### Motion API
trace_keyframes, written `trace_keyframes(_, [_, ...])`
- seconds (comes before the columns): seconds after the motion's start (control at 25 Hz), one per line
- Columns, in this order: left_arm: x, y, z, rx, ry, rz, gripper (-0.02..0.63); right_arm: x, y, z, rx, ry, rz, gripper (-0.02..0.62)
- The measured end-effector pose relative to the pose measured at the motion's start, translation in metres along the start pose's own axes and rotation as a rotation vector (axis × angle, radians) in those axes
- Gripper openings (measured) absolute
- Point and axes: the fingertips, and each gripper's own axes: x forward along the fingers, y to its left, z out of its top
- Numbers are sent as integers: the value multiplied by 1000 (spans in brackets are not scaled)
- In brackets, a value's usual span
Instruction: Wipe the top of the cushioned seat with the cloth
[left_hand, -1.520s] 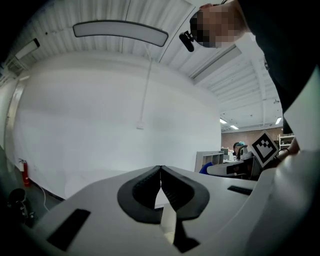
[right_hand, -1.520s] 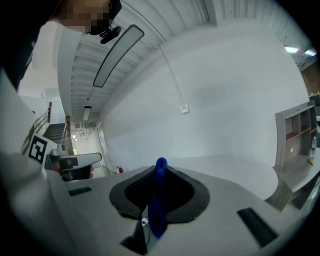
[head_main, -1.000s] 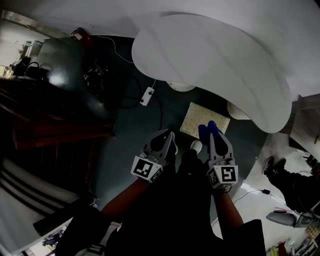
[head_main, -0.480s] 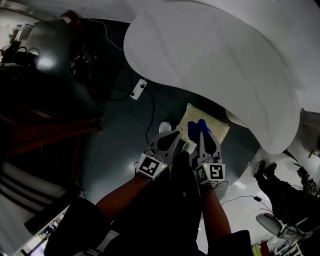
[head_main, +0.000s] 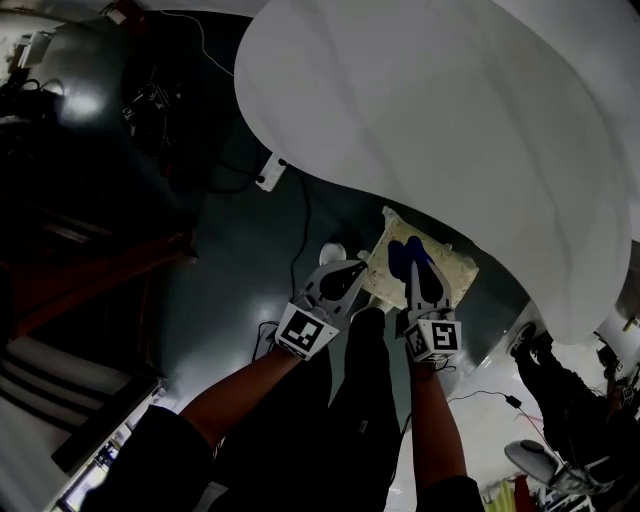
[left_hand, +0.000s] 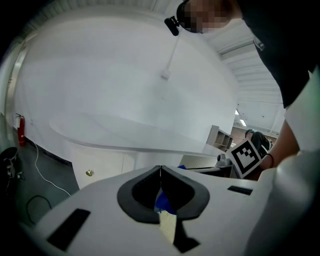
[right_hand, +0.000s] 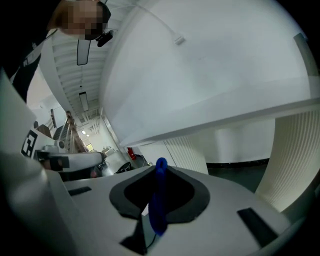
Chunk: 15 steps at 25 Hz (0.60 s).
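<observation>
The cushioned seat (head_main: 452, 268) is a pale cream square pad, low down and partly tucked under a big white curved tabletop. My right gripper (head_main: 420, 264) hangs over the seat's near half, shut on a blue cloth (head_main: 401, 254). In the right gripper view the cloth (right_hand: 159, 200) stands as a thin blue fold pinched between the closed jaws. My left gripper (head_main: 354, 269) is just left of the seat's near corner, shut with nothing in it. Through its jaw opening a bit of blue cloth (left_hand: 164, 201) and cream seat (left_hand: 168, 228) show.
The white curved tabletop (head_main: 450, 130) overhangs the seat from behind. A white power strip (head_main: 268, 172) with cables lies on the dark floor to the left. A white shoe (head_main: 331, 253) is near the left gripper. Another person's dark shoes (head_main: 535, 345) are at right.
Both grippers have come forward toward the seat. The right one, still holding the blue cloth, now sits over the seat's surface; the left stays shut beside it.
</observation>
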Motion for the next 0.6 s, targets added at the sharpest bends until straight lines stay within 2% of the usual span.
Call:
trace_keyframes(0.16, [19,14,-17,-40,-29,-6,15,30,-16,-25,18,25,2,72])
trace_keyframes(0.36, [37,23,-39,-66,10,1,15,51,-26,-61,73,51,-11,72])
trace_keyframes(0.52, [56,30,-47,15,38,-28,17,69,-36,-92,102,68,-34,72])
trace_keyframes(0.6, [59,32,-46,22,39,-44,17,76,-39,-107,119,74,-47,72])
